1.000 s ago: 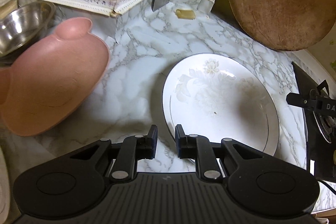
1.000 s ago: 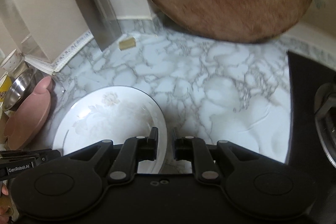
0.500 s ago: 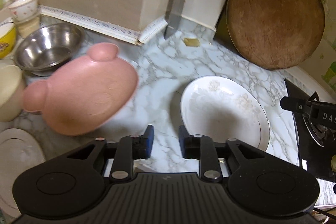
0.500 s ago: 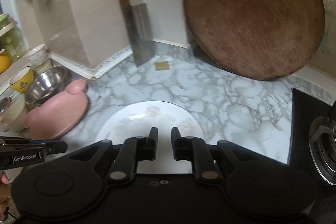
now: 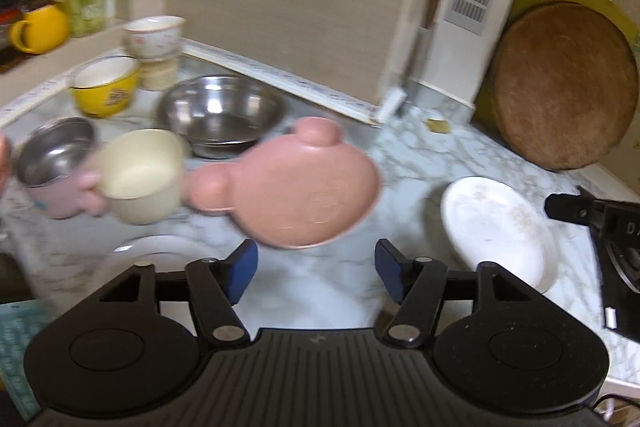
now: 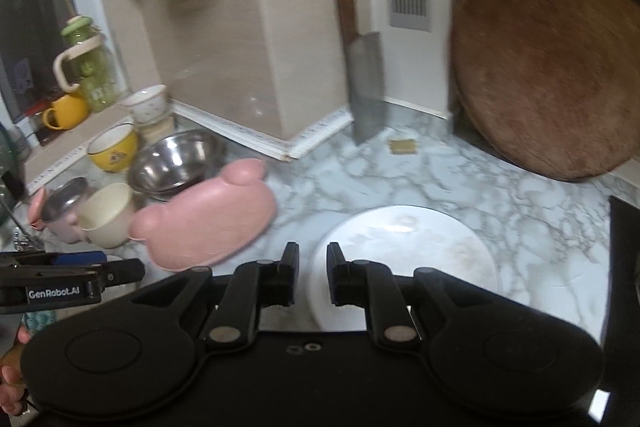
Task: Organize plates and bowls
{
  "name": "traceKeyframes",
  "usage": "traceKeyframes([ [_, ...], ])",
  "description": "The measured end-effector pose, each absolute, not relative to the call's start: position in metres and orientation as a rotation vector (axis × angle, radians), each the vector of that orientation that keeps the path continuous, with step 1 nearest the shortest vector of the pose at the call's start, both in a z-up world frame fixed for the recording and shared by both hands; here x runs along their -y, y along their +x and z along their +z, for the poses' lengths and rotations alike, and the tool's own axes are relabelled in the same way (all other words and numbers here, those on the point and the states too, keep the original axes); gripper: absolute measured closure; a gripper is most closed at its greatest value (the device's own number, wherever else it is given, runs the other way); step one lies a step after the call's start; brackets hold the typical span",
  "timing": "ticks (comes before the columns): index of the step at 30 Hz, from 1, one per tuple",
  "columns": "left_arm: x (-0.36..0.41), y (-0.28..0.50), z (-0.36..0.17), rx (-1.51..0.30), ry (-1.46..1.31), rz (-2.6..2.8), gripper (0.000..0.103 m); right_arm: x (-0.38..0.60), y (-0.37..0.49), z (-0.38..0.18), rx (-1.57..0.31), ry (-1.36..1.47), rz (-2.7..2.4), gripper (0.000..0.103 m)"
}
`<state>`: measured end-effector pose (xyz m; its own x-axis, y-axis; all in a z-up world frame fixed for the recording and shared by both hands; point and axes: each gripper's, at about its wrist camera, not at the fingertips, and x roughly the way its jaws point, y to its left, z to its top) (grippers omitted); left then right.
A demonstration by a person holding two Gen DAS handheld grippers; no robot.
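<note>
Above the pink plate [image 5: 304,187], left jaws have widened since before.

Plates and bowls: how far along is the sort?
Done: little that shows. The white floral plate lies alone on the marble counter. In hand: nothing; the left gripper is opening with nothing between its fingers, the right gripper is shut and empty. Left: the pink bear-shaped plate, steel bowl, cream cup and yellow bowl sit unstacked.

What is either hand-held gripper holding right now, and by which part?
Nothing. The left hand-held gripper is opening over bare counter; the right hand-held gripper is shut, empty.
</note>
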<state>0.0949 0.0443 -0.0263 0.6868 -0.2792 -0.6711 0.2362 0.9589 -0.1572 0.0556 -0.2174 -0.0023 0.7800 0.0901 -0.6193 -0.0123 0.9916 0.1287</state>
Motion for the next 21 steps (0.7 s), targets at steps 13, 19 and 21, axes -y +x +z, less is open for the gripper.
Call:
traceKeyframes([
  [13, -0.148, 0.071, -0.047, -0.761, -0.075, -0.116, 0.029, 0.133, 0.049, -0.018, -0.604, 0.078, 0.251, 0.088],
  [19, -0.172, 0.071, -0.056, -0.776, -0.098, -0.077, 0.029, 0.105, 0.056, -0.025, -0.601, 0.118, 0.297, 0.086],
  [21, -0.178, 0.072, -0.06, -0.784, -0.108, -0.064, 0.029, 0.097, 0.06, -0.028, -0.615, 0.109, 0.317, 0.085],
])
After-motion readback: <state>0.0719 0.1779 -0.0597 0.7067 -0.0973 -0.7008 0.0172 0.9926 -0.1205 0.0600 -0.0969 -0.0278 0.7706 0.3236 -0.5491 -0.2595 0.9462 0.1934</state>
